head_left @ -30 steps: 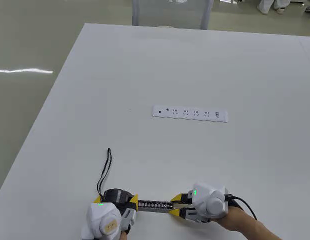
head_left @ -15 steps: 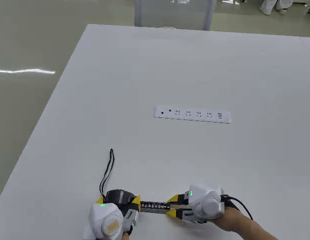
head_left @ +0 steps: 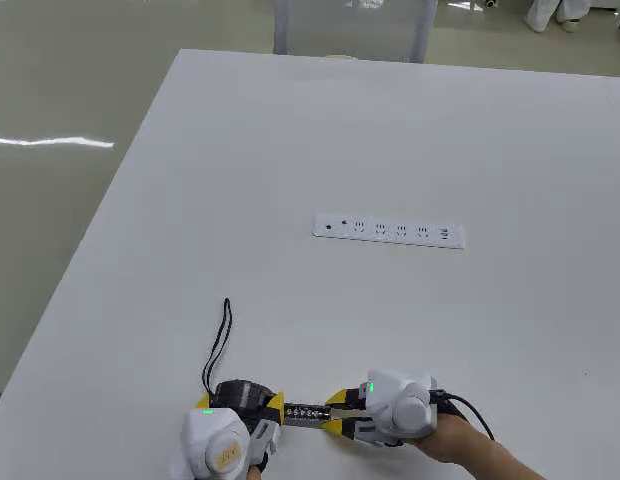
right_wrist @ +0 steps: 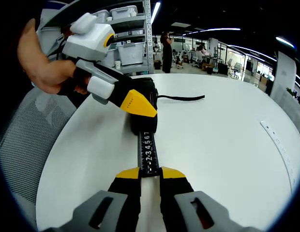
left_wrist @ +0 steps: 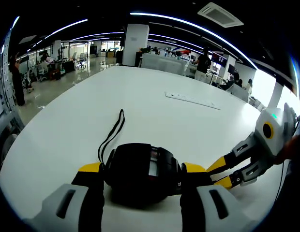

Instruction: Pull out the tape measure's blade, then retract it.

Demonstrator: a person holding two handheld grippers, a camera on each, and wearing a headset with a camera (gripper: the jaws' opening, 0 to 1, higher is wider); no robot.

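White surface (head_left: 390,130) in an open-plan office: the left hand-held gripper (left_wrist: 141,170) clamps the black tape measure (head_left: 238,392), which lies well nearer the person than the power strip (head_left: 388,230) and to its left. The right hand-held gripper (right_wrist: 150,173) pinches the short exposed blade (right_wrist: 147,147). The wrist strap (head_left: 220,345) trails toward the power strip.

Head view: high, looking down on counter (head_left: 390,140). L & R gripper views: low, close, facing each other; all 3 share tape measure (head_left: 240,392).
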